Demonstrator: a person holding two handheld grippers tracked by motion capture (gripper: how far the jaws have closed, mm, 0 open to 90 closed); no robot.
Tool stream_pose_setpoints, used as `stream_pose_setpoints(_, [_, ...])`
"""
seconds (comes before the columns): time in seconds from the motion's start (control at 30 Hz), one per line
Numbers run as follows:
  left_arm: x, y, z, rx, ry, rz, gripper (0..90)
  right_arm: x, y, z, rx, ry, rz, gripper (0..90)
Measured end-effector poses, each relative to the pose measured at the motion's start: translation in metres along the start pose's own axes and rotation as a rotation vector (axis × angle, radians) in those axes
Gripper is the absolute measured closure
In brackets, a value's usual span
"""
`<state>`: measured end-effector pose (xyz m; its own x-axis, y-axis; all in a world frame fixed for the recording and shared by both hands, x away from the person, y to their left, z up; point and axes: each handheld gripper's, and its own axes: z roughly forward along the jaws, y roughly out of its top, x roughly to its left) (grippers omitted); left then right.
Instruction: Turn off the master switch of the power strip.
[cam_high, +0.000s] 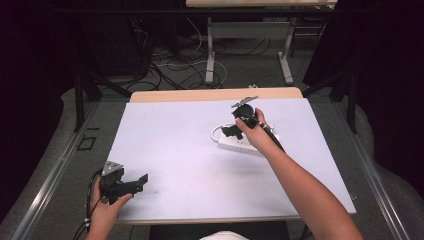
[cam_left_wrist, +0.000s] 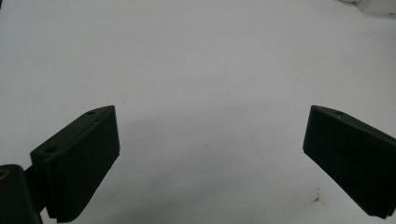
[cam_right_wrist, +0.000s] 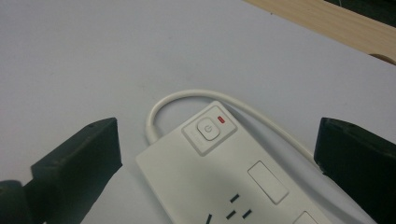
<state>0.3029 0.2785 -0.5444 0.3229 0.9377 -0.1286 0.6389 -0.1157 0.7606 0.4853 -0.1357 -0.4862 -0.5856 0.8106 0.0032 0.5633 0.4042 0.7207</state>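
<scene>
A white power strip (cam_high: 239, 144) lies on the white table sheet right of centre, its white cable (cam_high: 216, 131) looping out at the left end. In the right gripper view the power strip (cam_right_wrist: 219, 177) shows a square switch button (cam_right_wrist: 208, 129) with a small red light beside it, and the cable (cam_right_wrist: 187, 95) curving behind. My right gripper (cam_high: 231, 131) hovers over the strip's left end; the right gripper (cam_right_wrist: 215, 158) stands open with its jaws wide either side of the strip, not touching it. My left gripper (cam_high: 142, 182) rests open near the front left; the left gripper (cam_left_wrist: 210, 158) holds nothing.
The white sheet (cam_high: 170, 150) covers a wooden table whose bare far edge (cam_high: 215, 94) shows beyond it. Past the table stand a metal-legged desk frame (cam_high: 250, 50) and loose cables (cam_high: 175, 65) on the floor.
</scene>
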Motion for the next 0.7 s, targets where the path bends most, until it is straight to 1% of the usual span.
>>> stream_pose_setpoints(0.03, [0.000,0.000,0.000,-0.010,0.009,0.002,3.7,-0.001,-0.001,-0.002,-0.002,-0.002,0.004,0.0])
stream_pose_setpoints(0.07, [0.001,0.001,-0.001,-0.011,0.009,-0.006,3.6,-0.001,-0.002,-0.003,0.000,-0.013,0.004,0.0])
stream_pose_setpoints(0.1, [0.002,0.001,-0.002,-0.011,0.015,-0.006,3.6,-0.003,-0.003,-0.005,-0.005,-0.016,-0.004,0.0])
stream_pose_setpoints(0.13, [0.002,0.001,-0.002,-0.010,0.019,-0.009,3.6,-0.003,-0.005,-0.007,-0.008,-0.024,0.004,0.0])
stream_pose_setpoints(0.2, [0.002,0.001,-0.002,-0.010,0.022,-0.011,3.5,-0.005,-0.007,-0.011,-0.014,-0.024,0.015,0.0])
stream_pose_setpoints(0.33, [0.001,0.001,-0.001,-0.014,0.013,-0.005,2.8,-0.007,-0.013,-0.022,-0.032,-0.037,0.009,0.0])
stream_pose_setpoints(0.4, [0.000,0.001,0.000,-0.010,0.005,-0.005,1.7,-0.008,-0.017,-0.028,-0.043,-0.033,-0.006,0.0])
stream_pose_setpoints(0.47, [-0.001,0.001,0.000,-0.006,0.004,0.004,0.9,-0.009,-0.021,-0.035,-0.055,-0.028,-0.001,0.0])
stream_pose_setpoints(0.5, [-0.001,0.001,0.001,-0.008,0.004,0.008,0.5,-0.009,-0.023,-0.038,-0.063,-0.030,-0.003,0.0])
stream_pose_setpoints(0.57, [-0.002,0.000,0.002,0.003,0.006,0.015,0.5,-0.011,-0.028,-0.044,-0.070,-0.038,-0.012,0.0])
stream_pose_setpoints(0.6, [-0.003,0.000,0.003,-0.001,0.008,0.017,0.4,-0.011,-0.031,-0.047,-0.077,-0.037,-0.013,0.0])
stream_pose_setpoints(0.7, [-0.003,0.000,0.003,0.011,0.001,0.020,0.4,-0.013,-0.039,-0.054,-0.094,-0.030,-0.005,0.0])
